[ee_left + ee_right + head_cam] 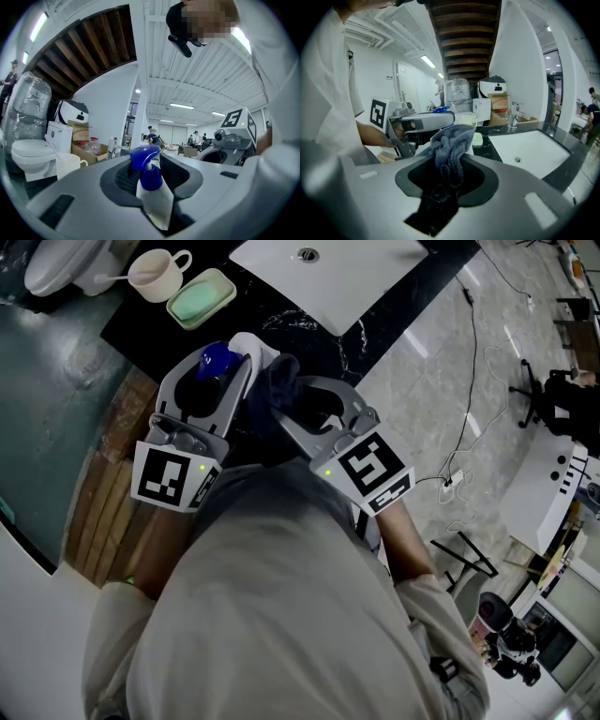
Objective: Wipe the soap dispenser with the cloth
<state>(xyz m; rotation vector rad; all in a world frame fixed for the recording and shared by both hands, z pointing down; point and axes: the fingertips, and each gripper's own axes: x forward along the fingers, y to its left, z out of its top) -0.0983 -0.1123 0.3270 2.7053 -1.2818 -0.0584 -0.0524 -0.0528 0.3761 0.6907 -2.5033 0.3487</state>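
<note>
Soap dispenser (251, 348), head view: stands upright between the jaws of the left gripper (223, 367), white body topped by a blue pump head (217, 359), over the near edge of the black counter (141, 322). Clamped from both sides, jaws set wide around the bottle. At 3 o'clock of it, touching or just beside, sits the dark blue cloth (277, 385), pinched in the right gripper (305, 395). Farther off at 12 o'clock lies the white sink (375, 282); at 11 o'clock, a green soap dish (201, 296) and a cup (155, 276). Shows only black-and-white square patterns on each marker cube (173, 474).

Left gripper view: stands dead centre between the jaws, ribbed pads against the white body at 9 and 3 o'clock, pump head clear above them. At 3 o'clock, well apart, the right gripper with its patterned cube. At 9 o'clock, a toilet (30, 157) bearing a small blue label (53, 133), too small to read.

Right gripper view: shows the cloth bunched and squeezed between the jaws, its top sticking up toward 12 o'clock. Reaches the underside of the left gripper's jaw there; cannot tell whether it meets the bottle. Shows plainly only the blue pump tip above that jaw, at 12 o'clock of the cloth. At 3 o'clock, the sink and a faucet (514, 115).
</note>
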